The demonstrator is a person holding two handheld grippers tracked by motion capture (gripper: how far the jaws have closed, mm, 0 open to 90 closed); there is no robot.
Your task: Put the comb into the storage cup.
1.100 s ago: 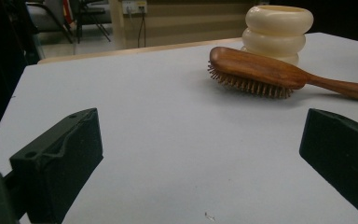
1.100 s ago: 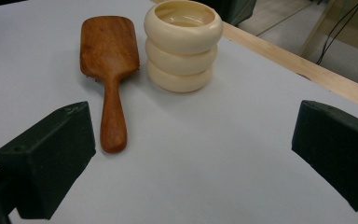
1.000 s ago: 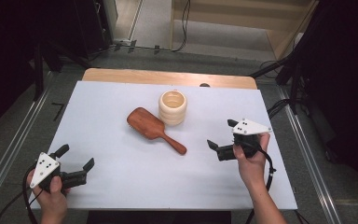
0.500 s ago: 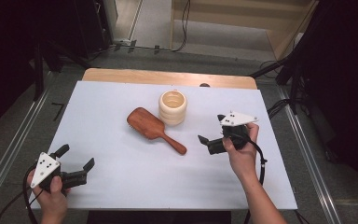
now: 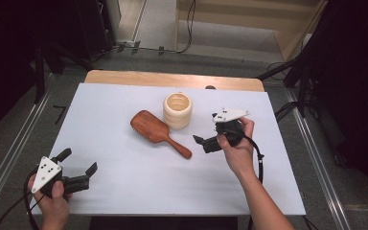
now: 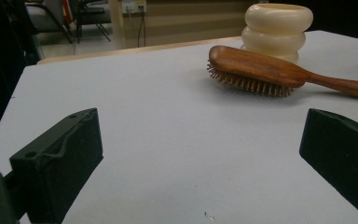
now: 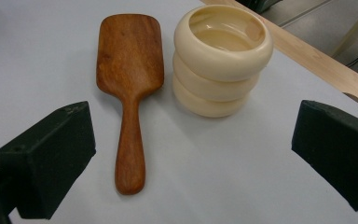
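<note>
The right gripper (image 5: 205, 142) is hovering just off the end of the brush (image 5: 159, 132) handle, its jaws standing wide and holding nothing. In the right gripper view the brush (image 7: 129, 84) is lying back up between the jaws, handle toward the camera, with the cup (image 7: 222, 56) just beside its head. The brush is resting bristles down near the middle of the table (image 5: 124, 191), the cream ribbed cup (image 5: 178, 110) close behind it. The left gripper (image 5: 79, 168) is sitting at the near left corner, well apart from both, jaws also wide and empty. No brand, label or writing is showing on brush or cup.
</note>
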